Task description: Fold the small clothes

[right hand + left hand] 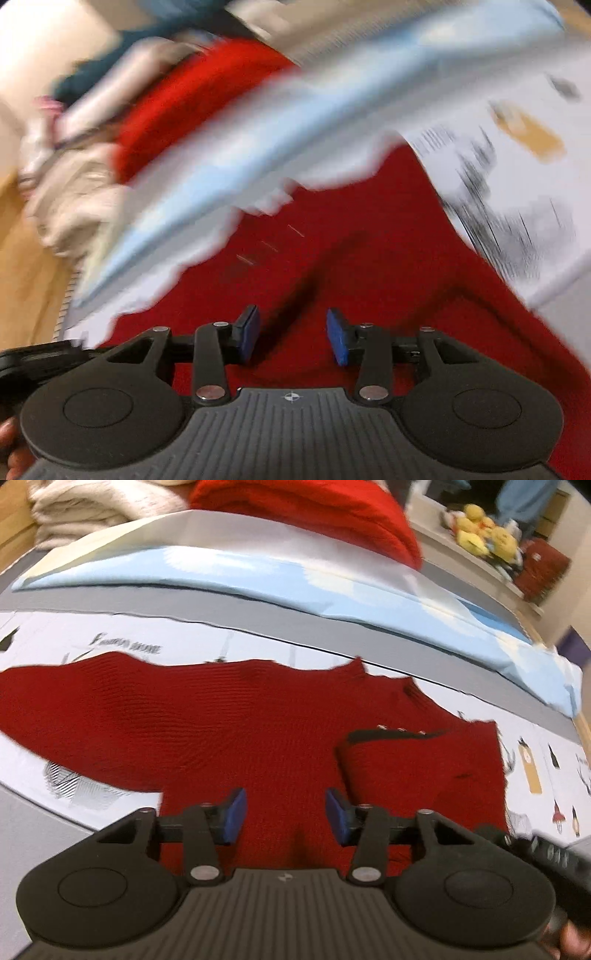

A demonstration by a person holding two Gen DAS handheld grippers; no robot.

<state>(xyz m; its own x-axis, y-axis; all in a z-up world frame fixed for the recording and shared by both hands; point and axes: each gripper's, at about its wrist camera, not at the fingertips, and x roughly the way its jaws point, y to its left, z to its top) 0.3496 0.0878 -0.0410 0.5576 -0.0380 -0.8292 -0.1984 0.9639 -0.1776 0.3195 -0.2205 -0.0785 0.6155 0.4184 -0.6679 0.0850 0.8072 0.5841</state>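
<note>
Left tongs [285, 816] tilted downward, blue pads apart, gripping nothing; right tongs [291, 336] likewise — parted, empty.

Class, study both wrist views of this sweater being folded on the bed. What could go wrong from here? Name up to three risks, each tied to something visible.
1. One side of the red sweater is already folded in, with nothing pinning the flap; it may spring open.
2. The left gripper has its jaws open over the sweater's middle, not an edge; closing there could bunch the knit.
3. The right wrist view is heavily blurred; the right gripper, jaws open, may land off target.
</note>
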